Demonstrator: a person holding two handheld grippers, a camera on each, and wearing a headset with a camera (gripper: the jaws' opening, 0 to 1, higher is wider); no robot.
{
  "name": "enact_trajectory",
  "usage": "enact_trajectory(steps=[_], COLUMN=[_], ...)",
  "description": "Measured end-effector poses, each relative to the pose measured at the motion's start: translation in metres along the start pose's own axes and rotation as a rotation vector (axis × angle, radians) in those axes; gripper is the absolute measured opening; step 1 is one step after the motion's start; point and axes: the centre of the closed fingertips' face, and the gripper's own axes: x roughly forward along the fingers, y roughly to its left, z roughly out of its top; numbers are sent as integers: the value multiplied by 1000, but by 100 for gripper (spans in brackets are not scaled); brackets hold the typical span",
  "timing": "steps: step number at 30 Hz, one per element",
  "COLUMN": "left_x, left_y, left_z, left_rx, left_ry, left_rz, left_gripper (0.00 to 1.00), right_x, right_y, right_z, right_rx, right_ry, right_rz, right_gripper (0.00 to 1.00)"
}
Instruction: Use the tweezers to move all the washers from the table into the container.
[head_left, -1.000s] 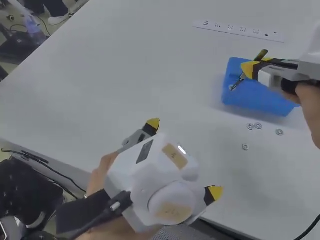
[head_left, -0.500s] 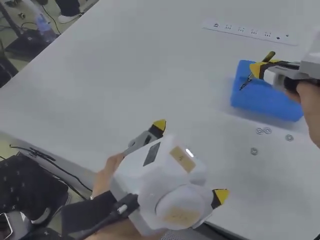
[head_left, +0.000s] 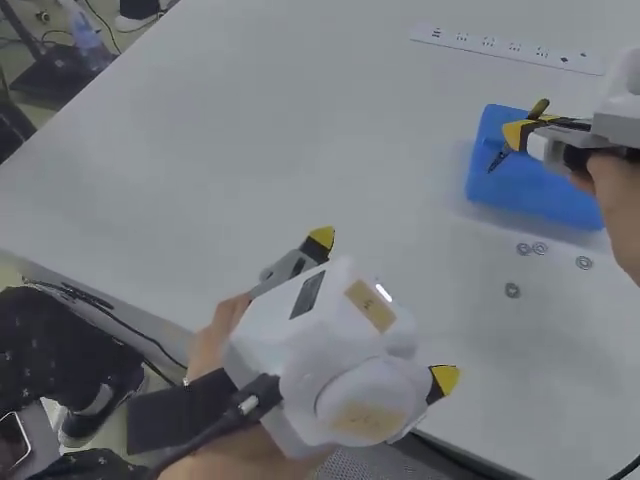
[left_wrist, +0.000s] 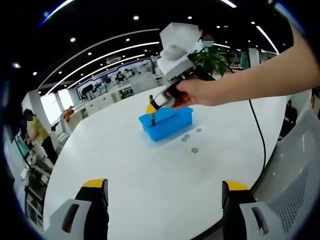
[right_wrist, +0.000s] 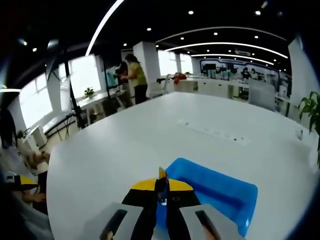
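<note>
A blue container (head_left: 535, 190) stands on the white table (head_left: 250, 150), also seen in the left gripper view (left_wrist: 167, 121) and right gripper view (right_wrist: 215, 192). My right gripper (head_left: 522, 130) is shut on dark tweezers (head_left: 495, 160), whose tips hang over the container's left end. Whether the tips hold a washer is too small to tell. Several washers (head_left: 523, 249) lie on the table just in front of the container, and they show as small rings (left_wrist: 186, 137). My left gripper (head_left: 382, 309) is open and holds nothing, near the table's front edge.
A white power strip (head_left: 510, 48) lies behind the container. The table's front edge (head_left: 120, 290) runs past the left gripper, with cables and dark gear on the floor below. Other tables and people stand far off (right_wrist: 132, 72).
The head camera has shifted, so the whole picture moved. The right gripper stays over the container's left end with the tweezers. The left gripper stays open near the front edge.
</note>
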Motion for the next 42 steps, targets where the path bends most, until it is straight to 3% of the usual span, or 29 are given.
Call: enact_trajectory(steps=[19, 22, 28, 32, 35, 36, 37, 42], left_x=[0, 0, 0, 0, 0, 0, 0, 0], left_y=[0, 0, 0, 1, 2, 2, 3, 2], left_z=[-1, -1, 0, 1, 1, 0, 0, 0], left_rx=[4, 7, 5, 12, 7, 5, 4, 3], left_ry=[4, 5, 1, -1, -2, 2, 3, 0], left_rz=[2, 1, 0, 9, 11, 13, 13, 11], left_gripper=[96, 96, 96, 96, 96, 97, 97, 97], right_x=[3, -2, -15, -33, -48, -52, -47, -64], right_y=[7, 8, 13, 19, 22, 23, 14, 17], right_z=[-9, -6, 8, 21, 27, 27, 30, 32], right_rx=[-60, -106, -68, -28, -63, -61, -58, -51], right_ry=[28, 31, -5, -50, -77, -80, -86, -111], right_rz=[-12, -27, -9, 3, -15, -14, -12, -5], right_gripper=[3, 3, 3, 3, 3, 3, 3, 3])
